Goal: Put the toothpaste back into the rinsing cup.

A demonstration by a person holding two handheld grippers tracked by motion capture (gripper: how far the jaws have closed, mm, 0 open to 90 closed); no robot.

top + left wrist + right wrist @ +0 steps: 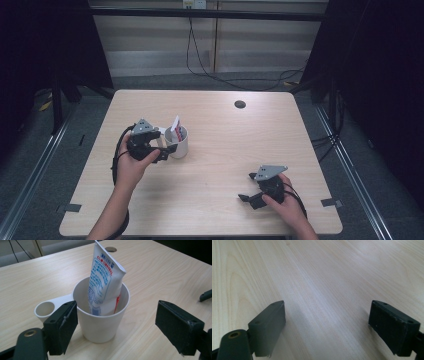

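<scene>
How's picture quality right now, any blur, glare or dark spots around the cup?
High view: table evenly lit, surroundings dark, cup small and soft. Left gripper view: cup and tube sharp, no glare. Right gripper view: near jaws slightly soft, pale sheen on the wood.

A lab recording booth: bare wooden table (210, 200), black curtains (385, 75), floor cables (235, 80).

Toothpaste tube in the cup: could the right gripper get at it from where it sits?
Probably yes. The right gripper is open and empty, with bare table between it and the cup. The toothpaste tube sticks up above the rim, but the left gripper straddles the cup.
</scene>
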